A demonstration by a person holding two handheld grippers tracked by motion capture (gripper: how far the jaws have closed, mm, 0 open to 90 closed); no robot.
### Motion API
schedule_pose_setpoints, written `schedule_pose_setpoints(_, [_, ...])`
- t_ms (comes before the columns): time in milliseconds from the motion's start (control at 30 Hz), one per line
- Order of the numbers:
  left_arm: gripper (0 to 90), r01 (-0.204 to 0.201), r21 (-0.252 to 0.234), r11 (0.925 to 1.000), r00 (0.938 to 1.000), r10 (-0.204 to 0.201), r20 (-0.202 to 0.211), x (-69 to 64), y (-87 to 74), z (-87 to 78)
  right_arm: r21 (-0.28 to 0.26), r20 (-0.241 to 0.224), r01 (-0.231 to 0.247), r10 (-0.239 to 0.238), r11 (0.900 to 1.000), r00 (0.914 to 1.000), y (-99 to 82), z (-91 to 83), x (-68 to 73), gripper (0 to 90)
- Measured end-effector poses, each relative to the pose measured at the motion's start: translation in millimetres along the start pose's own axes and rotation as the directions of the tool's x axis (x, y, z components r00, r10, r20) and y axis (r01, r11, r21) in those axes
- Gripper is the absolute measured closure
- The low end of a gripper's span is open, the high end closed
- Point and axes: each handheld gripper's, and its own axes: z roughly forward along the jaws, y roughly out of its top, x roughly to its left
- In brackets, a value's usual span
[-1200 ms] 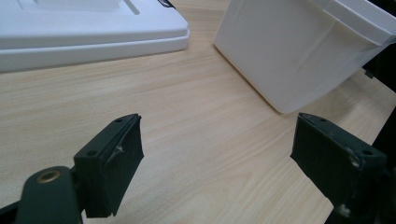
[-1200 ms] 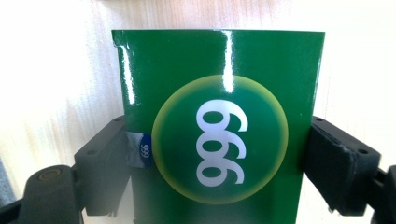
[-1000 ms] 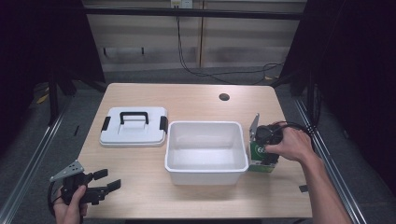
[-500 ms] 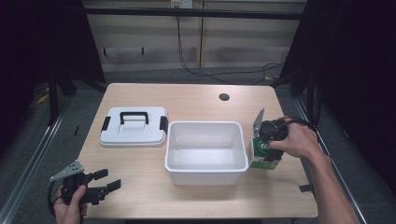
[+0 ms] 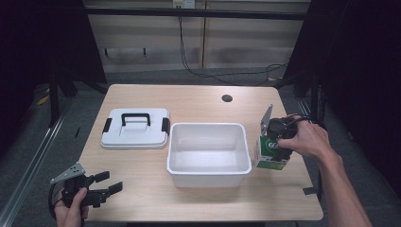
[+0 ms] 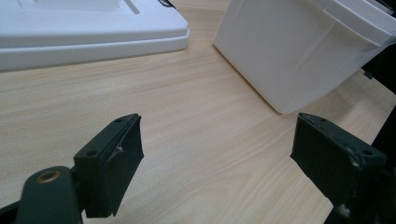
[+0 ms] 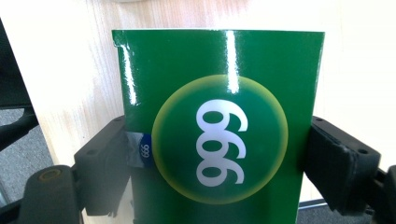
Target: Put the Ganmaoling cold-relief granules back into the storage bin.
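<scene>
Moved since a second ago: right hand (image 5: 305, 138) with its gripper, shifted slightly toward the lower part of the high view along the box; bin, lid and left gripper unchanged.

Item 1. Green box (image 5: 269, 151): upright on the table (image 5: 198, 101), right of centre in the high view, just beside the right wall of the bin. Glossy green face with a white "999" in a yellow-ringed disc (image 7: 219, 142).

Item 2. Right gripper (image 7: 219, 158): jaws set one to each side of the box, about halfway down its face in the right gripper view. Left pad (image 7: 114, 163) lies against the box edge; right pad (image 7: 334, 163) sits at the other edge. Whether they press it firmly cannot be told.

Item 3. Left gripper (image 6: 217, 158): lower left of the high view, held low over bare wood. Jaws spread wide, nothing between them.

Item 4. White bin (image 5: 208, 177): centre of the table, open top.

Item 5. White lid (image 5: 135, 135): black handle and clips, lying flat just left of the bin, upper left in the left gripper view.
</scene>
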Motion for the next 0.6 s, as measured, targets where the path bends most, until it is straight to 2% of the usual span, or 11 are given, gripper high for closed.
schedule_pose_setpoints(267, [16.2,0.001,0.005,1.0,1.0,-0.001,0.004,-0.2,0.1,0.8,-0.007,0.006,0.005,-0.005,1.0,1.0,-3.4,-10.7,0.9,16.2])
schedule_pose_setpoints(300, [16.2,0.001,0.005,1.0,1.0,-0.001,0.004,-0.2,0.1,0.7,-0.007,0.006,-0.01,0.01,0.9999,0.9999,-3.7,-11.9,1.9,16.2])
schedule_pose_setpoints(333, [16.2,0.004,0.003,1.0,1.0,-0.004,0.004,-0.3,0.1,0.8,-0.013,0.01,0.007,-0.007,0.9999,0.9999,-3.9,-13.6,0.9,16.2])
schedule_pose_setpoints(600, [16.2,0.001,0.004,1.0,1.0,-0.001,0.005,-0.5,0.0,0.8,0.0,0.022,0.006,-0.006,1.0,0.9997,-1.6,-30.6,3.5,16.2])
